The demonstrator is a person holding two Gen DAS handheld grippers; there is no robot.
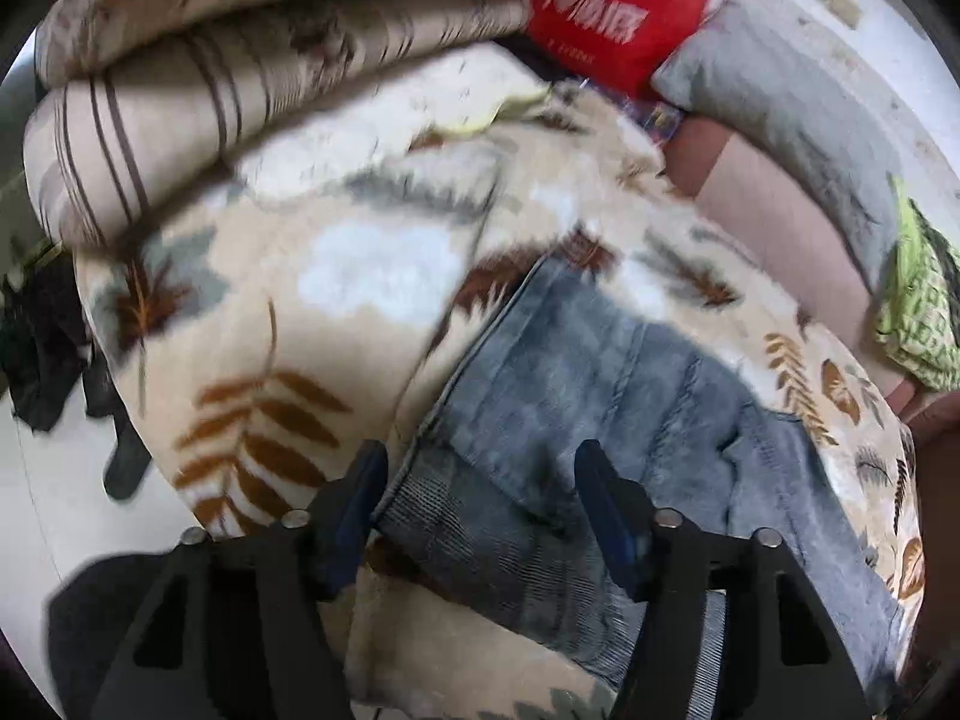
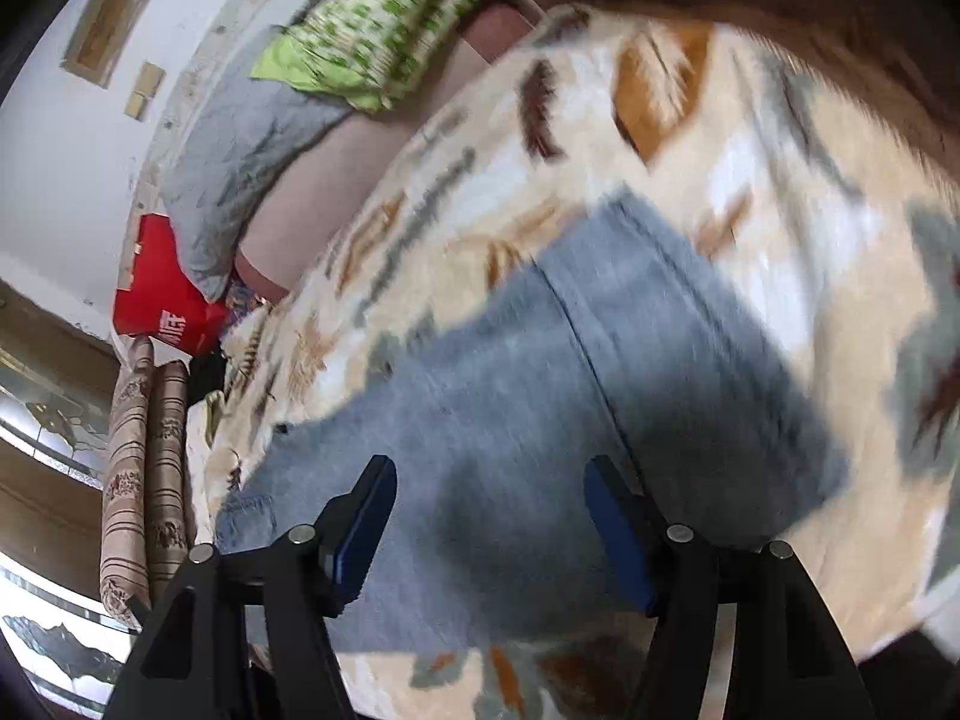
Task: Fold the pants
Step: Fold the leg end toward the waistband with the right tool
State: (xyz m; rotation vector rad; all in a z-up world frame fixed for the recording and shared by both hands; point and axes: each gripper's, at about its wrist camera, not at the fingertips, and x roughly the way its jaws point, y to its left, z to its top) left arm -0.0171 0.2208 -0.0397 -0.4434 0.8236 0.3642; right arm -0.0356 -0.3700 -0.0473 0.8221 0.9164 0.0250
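From my left wrist camera, the left gripper [image 1: 480, 480] hangs with its jaws spread wide above the pants [image 1: 600, 372], and nothing is pinched between them. The pants are washed blue denim, lying on a leaf-print blanket [image 1: 288, 324]; a ribbed hem sits just below the fingers. A rolled striped quilt [image 1: 180, 78] lies at the far side, with a red bag [image 1: 612, 18] and a grey pillow [image 1: 780, 102] beyond.

From my right wrist camera, the right gripper [image 2: 489, 498] also stands wide apart over the pants [image 2: 540, 372], gripping nothing. The picture is smeared, so I think the pads are clear of the cloth, but I can't be sure. A green patterned cloth [image 2: 384, 18] lies at the top.
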